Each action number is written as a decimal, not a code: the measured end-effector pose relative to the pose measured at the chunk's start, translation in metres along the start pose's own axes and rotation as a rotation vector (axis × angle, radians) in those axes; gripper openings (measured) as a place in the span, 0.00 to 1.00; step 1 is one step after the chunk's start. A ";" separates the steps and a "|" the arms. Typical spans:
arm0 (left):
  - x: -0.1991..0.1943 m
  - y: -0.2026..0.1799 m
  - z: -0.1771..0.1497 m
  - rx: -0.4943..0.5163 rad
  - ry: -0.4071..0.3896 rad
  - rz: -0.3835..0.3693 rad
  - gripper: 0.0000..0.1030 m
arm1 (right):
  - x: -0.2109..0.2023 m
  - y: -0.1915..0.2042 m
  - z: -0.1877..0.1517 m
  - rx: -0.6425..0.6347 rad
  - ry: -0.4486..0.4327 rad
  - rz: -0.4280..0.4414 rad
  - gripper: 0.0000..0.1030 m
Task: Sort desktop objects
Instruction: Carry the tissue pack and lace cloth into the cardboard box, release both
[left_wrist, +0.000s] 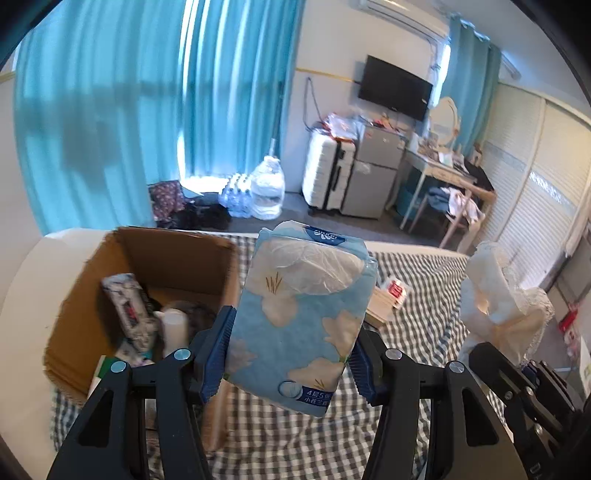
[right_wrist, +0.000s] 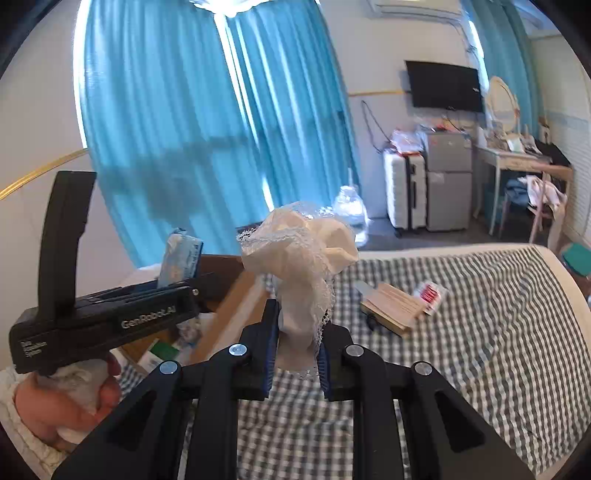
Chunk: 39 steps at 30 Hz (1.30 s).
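My left gripper is shut on a blue flowered tissue pack and holds it upright in the air, just right of an open cardboard box. The box holds a patterned packet, a white bottle and other items. My right gripper is shut on a bunched white lace cloth, raised above the checked bedspread. The cloth also shows at the right of the left wrist view. The left gripper body with the tissue pack shows in the right wrist view, over the box.
A wooden block and a small red-and-white packet lie on the bedspread beyond the grippers. The bed's white edge curves at right. Beyond stand a suitcase, small fridge, desk and water jugs on the floor.
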<state>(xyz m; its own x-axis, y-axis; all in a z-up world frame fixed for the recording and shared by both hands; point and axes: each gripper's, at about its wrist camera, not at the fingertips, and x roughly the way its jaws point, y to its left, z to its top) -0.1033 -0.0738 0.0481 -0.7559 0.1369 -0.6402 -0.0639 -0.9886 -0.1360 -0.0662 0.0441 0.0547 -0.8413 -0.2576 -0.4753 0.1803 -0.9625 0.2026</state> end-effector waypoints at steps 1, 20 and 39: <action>-0.003 0.006 0.001 -0.005 -0.005 0.005 0.56 | 0.000 0.007 0.002 -0.011 -0.003 0.008 0.17; 0.029 0.142 -0.001 -0.138 0.051 0.131 0.56 | 0.093 0.102 0.002 -0.108 0.120 0.146 0.17; 0.118 0.202 -0.017 -0.145 0.205 0.161 0.57 | 0.237 0.123 0.001 -0.053 0.250 0.185 0.28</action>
<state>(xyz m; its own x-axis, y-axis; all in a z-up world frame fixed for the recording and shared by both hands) -0.1939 -0.2559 -0.0677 -0.6006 0.0036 -0.7995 0.1509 -0.9815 -0.1178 -0.2440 -0.1347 -0.0319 -0.6417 -0.4352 -0.6315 0.3507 -0.8988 0.2631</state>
